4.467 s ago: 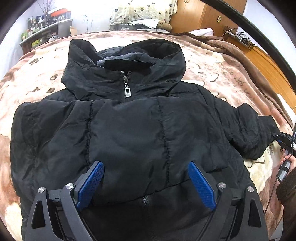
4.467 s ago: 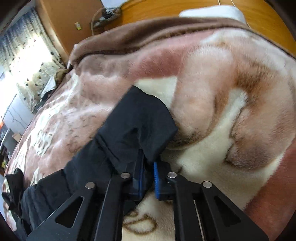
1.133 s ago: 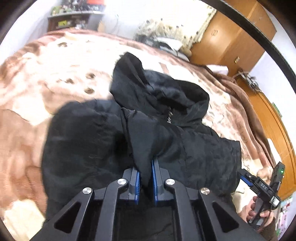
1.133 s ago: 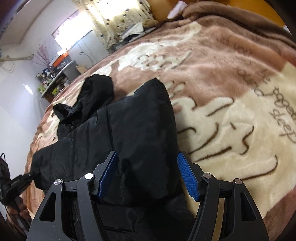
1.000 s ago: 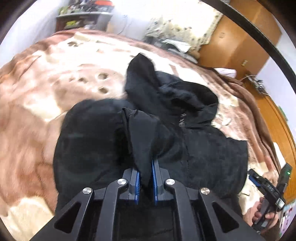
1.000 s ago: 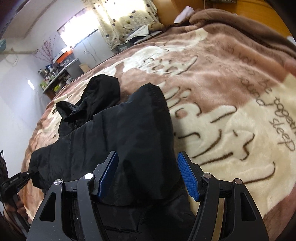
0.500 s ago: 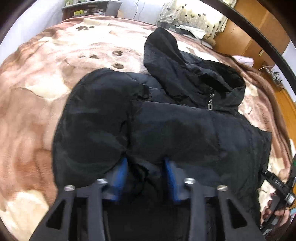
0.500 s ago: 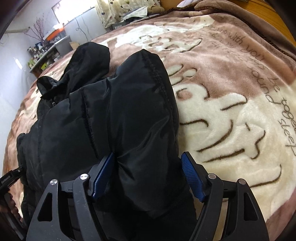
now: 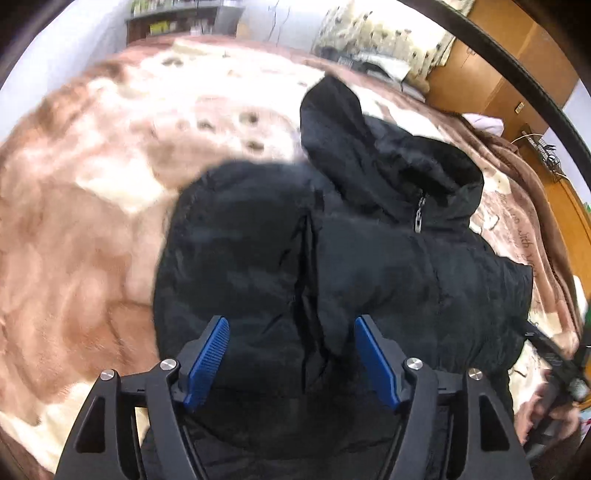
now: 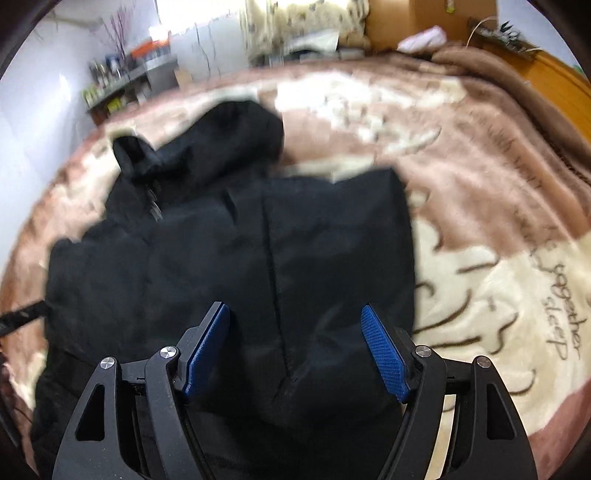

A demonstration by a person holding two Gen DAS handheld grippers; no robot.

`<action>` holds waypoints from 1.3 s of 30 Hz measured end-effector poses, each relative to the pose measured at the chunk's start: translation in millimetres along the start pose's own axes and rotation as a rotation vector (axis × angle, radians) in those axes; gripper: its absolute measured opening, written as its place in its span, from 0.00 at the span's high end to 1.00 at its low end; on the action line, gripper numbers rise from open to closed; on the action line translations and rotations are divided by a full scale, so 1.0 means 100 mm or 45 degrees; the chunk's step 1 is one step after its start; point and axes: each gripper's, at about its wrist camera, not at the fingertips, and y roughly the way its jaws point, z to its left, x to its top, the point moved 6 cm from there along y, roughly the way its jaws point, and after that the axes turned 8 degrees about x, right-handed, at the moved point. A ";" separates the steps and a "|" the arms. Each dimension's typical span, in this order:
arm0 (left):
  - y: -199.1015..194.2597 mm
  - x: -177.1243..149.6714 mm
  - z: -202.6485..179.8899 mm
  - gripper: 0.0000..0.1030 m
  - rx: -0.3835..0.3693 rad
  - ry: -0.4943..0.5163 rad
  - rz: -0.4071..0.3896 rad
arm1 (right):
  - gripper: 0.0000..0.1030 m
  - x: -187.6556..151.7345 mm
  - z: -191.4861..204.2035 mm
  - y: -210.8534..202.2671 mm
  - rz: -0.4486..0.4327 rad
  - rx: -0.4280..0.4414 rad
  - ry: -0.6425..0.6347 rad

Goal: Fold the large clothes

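A black padded hooded jacket (image 9: 369, 266) lies face up on the bed, both sleeves folded in over its front. My left gripper (image 9: 291, 354) hovers over the left folded sleeve (image 9: 325, 295); its jaws are opening and the blue pads stand clear of the cloth. The hood (image 9: 388, 158) and zip pull (image 9: 419, 214) lie beyond. In the right wrist view the jacket (image 10: 258, 258) fills the middle, and my right gripper (image 10: 295, 350) stands open above the right folded sleeve (image 10: 332, 258), gripping nothing. At the left wrist view's lower right edge a hand (image 9: 546, 417) holds the other gripper's handle.
A brown and cream plush blanket (image 9: 92, 221) with lettering (image 10: 561, 314) covers the bed all round the jacket. Wooden furniture (image 9: 517, 48) stands at the back right, shelves (image 10: 122, 85) with small items at the back left, and a curtain (image 10: 295, 22) behind.
My left gripper has let go of the left sleeve, which now lies on the jacket front, and its jaws have spread. My right gripper stayed open and shifted over its folded sleeve.
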 end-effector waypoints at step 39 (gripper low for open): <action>0.00 2.35 -0.02 0.22 -0.097 0.008 -0.161 | 0.26 2.04 -0.10 0.22 -0.118 0.322 0.349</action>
